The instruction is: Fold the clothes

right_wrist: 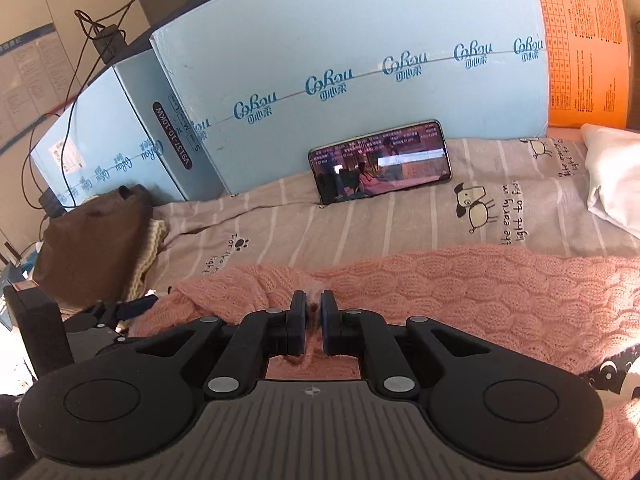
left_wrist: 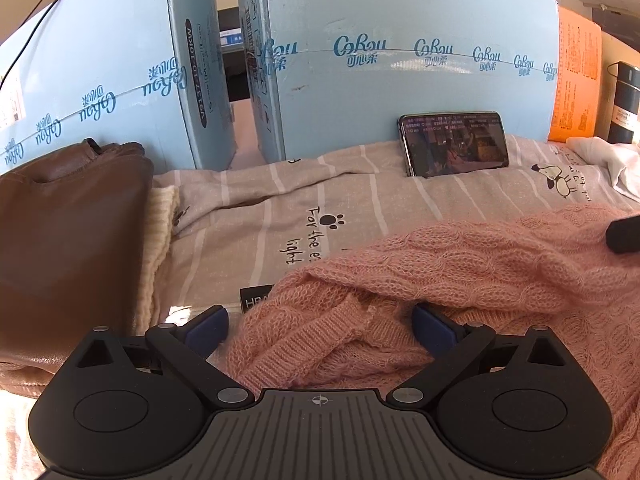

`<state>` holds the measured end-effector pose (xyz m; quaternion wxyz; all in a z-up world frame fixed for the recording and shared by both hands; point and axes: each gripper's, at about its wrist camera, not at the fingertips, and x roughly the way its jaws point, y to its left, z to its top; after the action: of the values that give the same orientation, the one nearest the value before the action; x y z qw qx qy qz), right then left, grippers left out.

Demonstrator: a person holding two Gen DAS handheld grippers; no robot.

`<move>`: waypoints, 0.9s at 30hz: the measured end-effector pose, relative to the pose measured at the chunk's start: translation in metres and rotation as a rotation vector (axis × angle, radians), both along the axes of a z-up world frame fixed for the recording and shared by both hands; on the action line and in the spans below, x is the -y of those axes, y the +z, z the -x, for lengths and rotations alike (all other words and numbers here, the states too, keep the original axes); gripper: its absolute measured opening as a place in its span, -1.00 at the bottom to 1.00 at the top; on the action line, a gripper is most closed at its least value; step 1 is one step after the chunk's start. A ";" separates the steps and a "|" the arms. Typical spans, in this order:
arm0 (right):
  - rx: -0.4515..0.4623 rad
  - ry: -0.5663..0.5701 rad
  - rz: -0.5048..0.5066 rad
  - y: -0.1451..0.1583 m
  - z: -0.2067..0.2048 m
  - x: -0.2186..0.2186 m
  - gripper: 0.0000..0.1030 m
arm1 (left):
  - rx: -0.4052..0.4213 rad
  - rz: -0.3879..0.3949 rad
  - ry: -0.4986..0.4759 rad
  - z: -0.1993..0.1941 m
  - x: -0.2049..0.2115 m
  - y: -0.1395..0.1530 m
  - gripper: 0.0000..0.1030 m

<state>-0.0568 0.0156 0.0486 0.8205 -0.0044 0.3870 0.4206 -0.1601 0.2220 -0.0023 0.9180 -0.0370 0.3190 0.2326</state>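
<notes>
A pink cable-knit sweater (left_wrist: 460,264) lies crumpled on the striped grey bedsheet (left_wrist: 248,216). My left gripper (left_wrist: 320,324) is open, its blue pads on either side of a bunched fold of the knit. In the right wrist view the pink sweater (right_wrist: 460,288) spreads across the front. My right gripper (right_wrist: 313,312) is shut on a pinch of its fabric near the upper edge. The left gripper's tip (right_wrist: 120,312) shows at the sweater's left end. The right gripper's black tip (left_wrist: 624,234) peeks in at the right edge of the left wrist view.
A folded brown leather garment (left_wrist: 68,248) sits on a cream knit (left_wrist: 160,248) at the left. A phone (left_wrist: 454,144) leans against light blue cardboard boxes (left_wrist: 380,92) behind the bed. White cloth (right_wrist: 612,176) lies at the right, beside an orange box (right_wrist: 580,48).
</notes>
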 end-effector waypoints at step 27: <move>0.308 0.017 0.156 -0.009 0.040 0.043 0.62 | 0.195 -0.066 -0.070 0.065 0.045 0.026 0.95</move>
<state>-0.0968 -0.0275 0.0397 0.8638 -0.1357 0.2880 0.3905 -0.2247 0.1772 0.0240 0.9530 -0.0182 0.2213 0.2060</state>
